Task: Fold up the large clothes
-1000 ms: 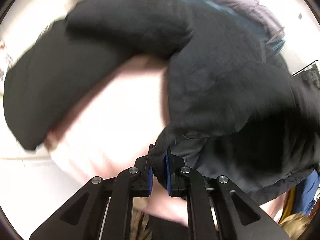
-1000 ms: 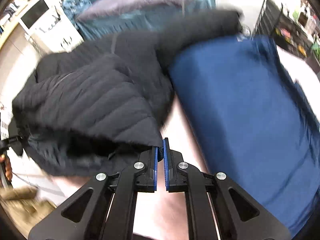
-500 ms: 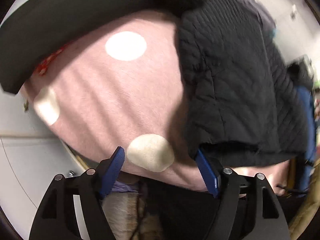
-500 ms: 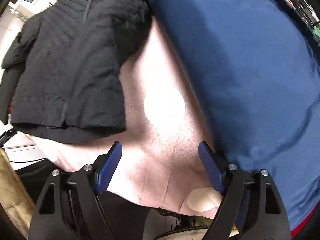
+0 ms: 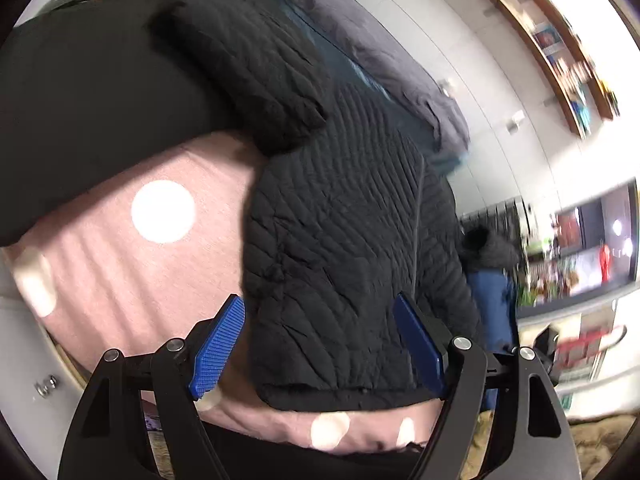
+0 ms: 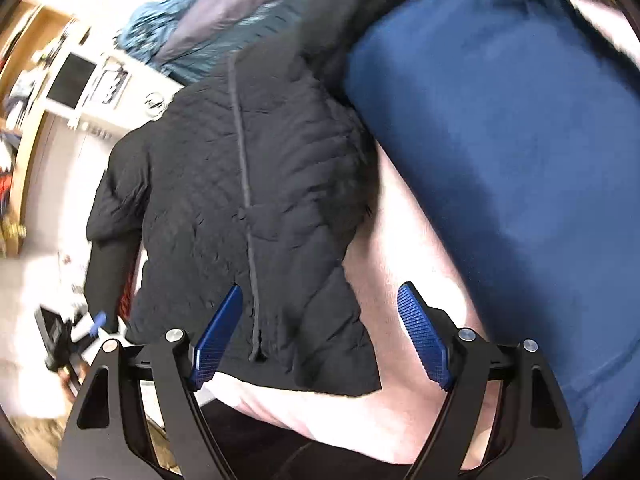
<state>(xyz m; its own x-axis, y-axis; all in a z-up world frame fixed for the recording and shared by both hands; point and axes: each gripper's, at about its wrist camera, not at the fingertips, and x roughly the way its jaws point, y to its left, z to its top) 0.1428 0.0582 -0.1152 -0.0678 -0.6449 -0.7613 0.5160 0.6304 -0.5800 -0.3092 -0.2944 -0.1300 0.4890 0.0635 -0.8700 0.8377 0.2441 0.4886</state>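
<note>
A black quilted jacket (image 5: 344, 240) lies flat on a pink bedsheet with white dots (image 5: 120, 280), its hem toward me. My left gripper (image 5: 320, 344) hovers over the hem's left part; its jaws are opening and the pads touch no cloth. In the right wrist view the same jacket (image 6: 248, 208) shows its zip running up the middle. My right gripper (image 6: 320, 332) stands open above the hem's right corner, where the jacket meets bare pink sheet (image 6: 400, 260), and holds nothing.
A large blue garment (image 6: 500, 140) lies right of the jacket. A smooth black cloth (image 5: 80, 100) covers the sheet at left. Grey-purple and teal clothes (image 5: 380, 60) are piled behind. Shelves (image 5: 560, 60) hang on the far wall. The bed's front edge is just below the hem.
Both grippers were shut on the jacket's hem a second ago. They have let go and opened wide; the jacket has dropped flat onto the sheet. The left gripper has tilted up and pulled back.
</note>
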